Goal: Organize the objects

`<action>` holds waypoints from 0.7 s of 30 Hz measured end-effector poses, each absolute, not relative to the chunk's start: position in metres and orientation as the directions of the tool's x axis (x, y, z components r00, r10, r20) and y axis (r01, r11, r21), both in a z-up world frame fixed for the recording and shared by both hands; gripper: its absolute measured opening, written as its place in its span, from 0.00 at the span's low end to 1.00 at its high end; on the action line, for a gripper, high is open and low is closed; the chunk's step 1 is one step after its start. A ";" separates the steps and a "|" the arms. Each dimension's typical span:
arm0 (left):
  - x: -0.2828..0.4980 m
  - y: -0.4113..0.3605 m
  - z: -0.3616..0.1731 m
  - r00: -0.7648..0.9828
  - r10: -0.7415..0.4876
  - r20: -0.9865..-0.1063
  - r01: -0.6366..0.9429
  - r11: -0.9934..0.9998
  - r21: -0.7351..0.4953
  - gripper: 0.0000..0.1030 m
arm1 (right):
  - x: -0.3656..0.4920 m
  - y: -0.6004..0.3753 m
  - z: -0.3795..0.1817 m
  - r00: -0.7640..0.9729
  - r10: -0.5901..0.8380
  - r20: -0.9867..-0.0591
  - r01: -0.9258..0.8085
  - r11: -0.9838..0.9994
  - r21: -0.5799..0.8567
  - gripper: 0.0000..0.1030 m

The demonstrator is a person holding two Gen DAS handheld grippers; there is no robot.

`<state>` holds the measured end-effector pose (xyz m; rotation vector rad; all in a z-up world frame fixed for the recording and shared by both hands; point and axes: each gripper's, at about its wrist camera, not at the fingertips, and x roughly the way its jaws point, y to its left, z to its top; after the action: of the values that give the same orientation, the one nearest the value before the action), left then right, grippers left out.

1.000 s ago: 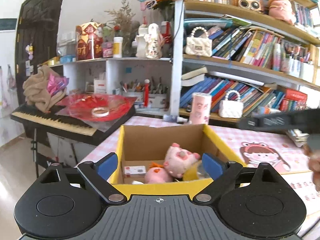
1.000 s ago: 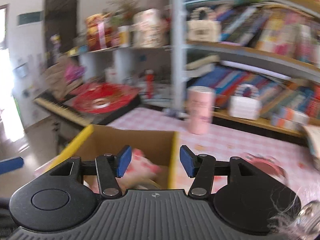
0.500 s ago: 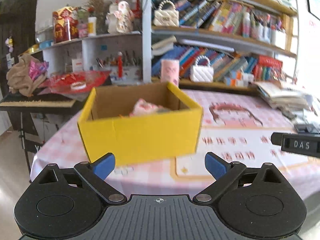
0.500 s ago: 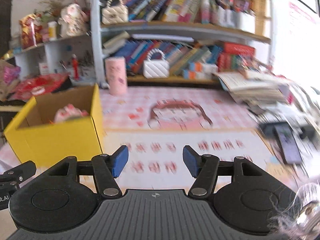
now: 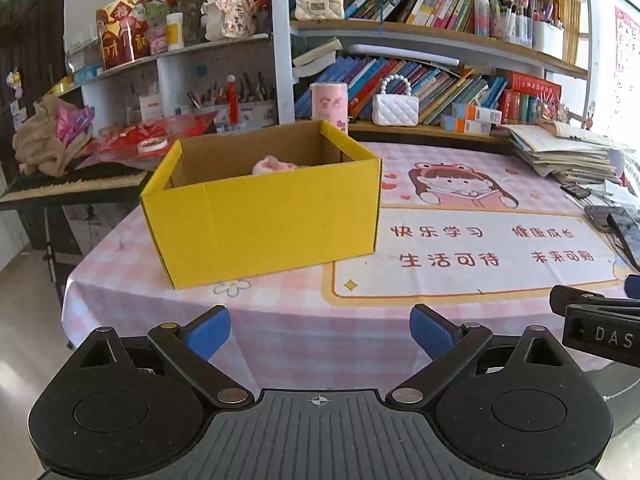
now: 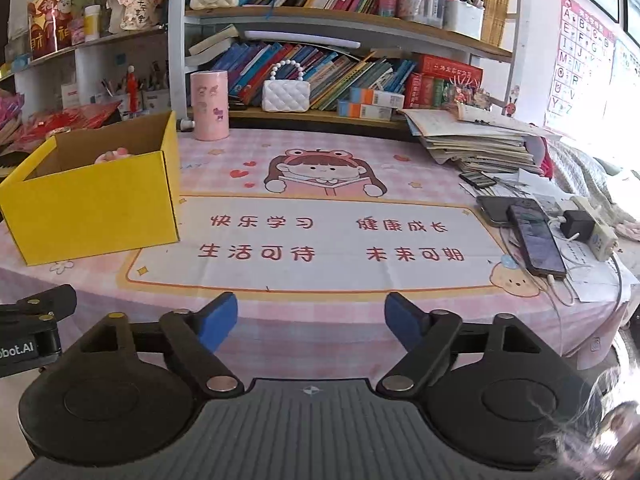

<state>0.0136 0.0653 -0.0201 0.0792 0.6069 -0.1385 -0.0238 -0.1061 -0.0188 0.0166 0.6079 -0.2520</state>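
An open yellow cardboard box [image 5: 264, 216] stood near the left edge of the worktop [image 6: 320, 312], which was covered by a pink checked cartoon-print cloth. A pink plush toy [image 5: 272, 165] showed just above the box's rim, lying inside. The left gripper [image 5: 320, 330] and the right gripper [image 6: 311, 319] hung off the near edge, each with its blue-padded jaws spread apart and holding nothing. Two dark smartphones [image 6: 528, 232] lay near the right edge, beside a stack of papers [image 6: 480, 148].
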 end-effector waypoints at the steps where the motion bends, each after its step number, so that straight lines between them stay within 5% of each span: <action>1: 0.013 0.064 -0.020 0.812 -0.105 -0.575 0.154 0.987 0.038 0.95 | -0.025 -0.107 -0.018 0.790 -0.232 -0.567 0.243 0.968 -0.058 0.88; 7: 0.005 0.052 -0.022 0.806 -0.106 -0.583 0.181 0.981 0.073 0.96 | -0.033 -0.115 -0.019 0.775 -0.265 -0.574 0.281 0.958 -0.062 0.99; 21: 0.000 0.037 -0.024 0.791 -0.100 -0.604 0.188 0.978 0.085 0.98 | -0.045 -0.120 -0.026 0.751 -0.275 -0.600 0.296 0.953 -0.067 1.00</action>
<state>0.0004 0.0371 -0.0239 0.1436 0.6402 -0.1553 -0.0452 -0.1195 -0.0262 0.0331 0.6507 -0.3120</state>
